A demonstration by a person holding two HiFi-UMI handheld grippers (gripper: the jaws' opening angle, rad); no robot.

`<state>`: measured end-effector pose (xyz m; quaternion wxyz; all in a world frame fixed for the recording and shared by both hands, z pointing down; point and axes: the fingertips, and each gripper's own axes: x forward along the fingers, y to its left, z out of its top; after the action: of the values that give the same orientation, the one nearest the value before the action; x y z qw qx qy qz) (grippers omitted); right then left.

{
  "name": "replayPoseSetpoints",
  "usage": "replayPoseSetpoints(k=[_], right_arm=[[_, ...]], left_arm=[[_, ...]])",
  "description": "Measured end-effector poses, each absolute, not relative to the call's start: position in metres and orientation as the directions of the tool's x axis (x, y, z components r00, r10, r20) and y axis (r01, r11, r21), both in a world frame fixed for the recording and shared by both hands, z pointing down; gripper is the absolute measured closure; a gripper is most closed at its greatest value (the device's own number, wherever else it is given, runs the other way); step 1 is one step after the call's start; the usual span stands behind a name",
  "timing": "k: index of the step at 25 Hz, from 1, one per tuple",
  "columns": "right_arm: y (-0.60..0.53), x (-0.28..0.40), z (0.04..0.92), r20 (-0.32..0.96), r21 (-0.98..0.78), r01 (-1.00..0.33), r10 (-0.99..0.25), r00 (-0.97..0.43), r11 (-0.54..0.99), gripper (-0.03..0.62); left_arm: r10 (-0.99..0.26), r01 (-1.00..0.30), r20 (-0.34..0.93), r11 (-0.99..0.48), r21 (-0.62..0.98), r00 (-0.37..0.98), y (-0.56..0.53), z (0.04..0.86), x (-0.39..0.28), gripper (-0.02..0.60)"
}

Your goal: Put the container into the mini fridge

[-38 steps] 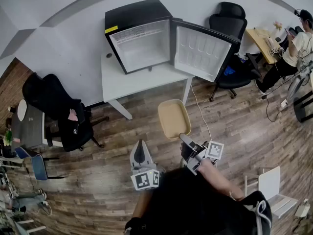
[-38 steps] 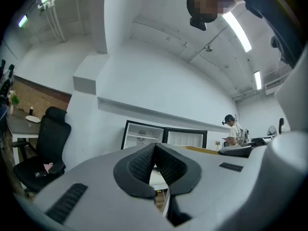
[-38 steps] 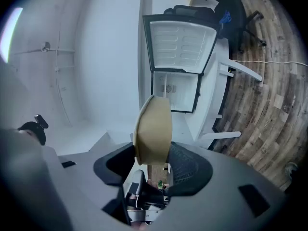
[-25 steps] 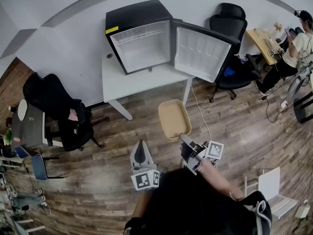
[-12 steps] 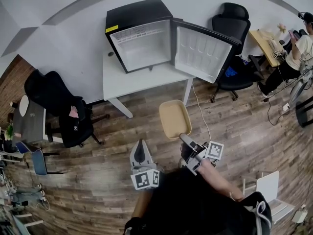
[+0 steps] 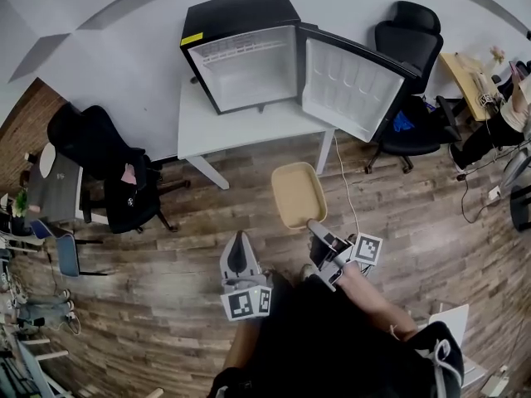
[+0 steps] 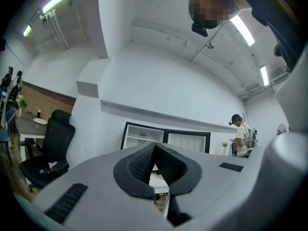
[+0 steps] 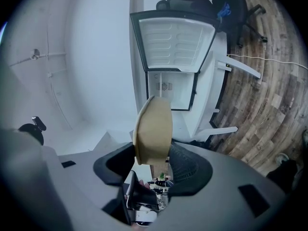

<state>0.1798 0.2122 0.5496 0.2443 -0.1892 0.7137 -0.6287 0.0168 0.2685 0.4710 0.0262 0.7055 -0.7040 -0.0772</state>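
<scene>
Container [image 6: 296, 194]: tan, shallow, long shape with round corners, nothing inside. Held flat in air over wood floor [image 6: 149, 305], in front of white table [image 6: 207, 135], not touching it. Right gripper [image 6: 316, 225] pinches its near rim, jaws partly closed on it. Left gripper [image 6: 239, 240] tips together, holds nothing. Mini fridge [image 6: 245, 69] on table, door [image 6: 353, 89] swung wide. Since before: container seems a bit nearer table, though whole view shifted too. Grip same.

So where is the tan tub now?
Head view, centre: the tub is held in the right gripper over the floor, just short of the table with the open fridge.
</scene>
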Motion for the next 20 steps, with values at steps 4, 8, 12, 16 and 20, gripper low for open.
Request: replayPoseSetpoints(k=[4, 8, 12, 16, 20], right_arm=[[0.197, 0.177, 0.551, -0.108, -0.991, 0.044, -0.577, -0.810, 0.124, 0.356], [0.169, 0.164, 0.553, -0.109, -0.991, 0.039, -0.579, -0.808, 0.131, 0.356], [0.137, 0.145, 0.557, -0.108, -0.990, 0.031, -0.590, -0.801, 0.138, 0.356], [0.095, 0.121, 0.558, -0.096, -0.991, 0.020, -0.613, -0.784, 0.129, 0.356], [0.048, 0.091, 0.556, -0.090, -0.991, 0.007, -0.644, -0.760, 0.131, 0.356]], left_arm=[[-0.997, -0.991, -0.070, 0.005, 0.135, -0.015, 0.252, 0.468, 0.013, 0.558], [-0.998, -0.990, -0.066, -0.004, 0.140, -0.005, 0.223, 0.474, 0.005, 0.558], [-0.997, -0.989, -0.071, -0.029, 0.143, 0.019, 0.185, 0.480, -0.013, 0.558], [-0.995, -0.987, -0.082, -0.060, 0.146, 0.049, 0.136, 0.476, -0.039, 0.558], [-0.992, -0.984, -0.088, -0.102, 0.146, 0.090, 0.089, 0.468, -0.070, 0.558]])
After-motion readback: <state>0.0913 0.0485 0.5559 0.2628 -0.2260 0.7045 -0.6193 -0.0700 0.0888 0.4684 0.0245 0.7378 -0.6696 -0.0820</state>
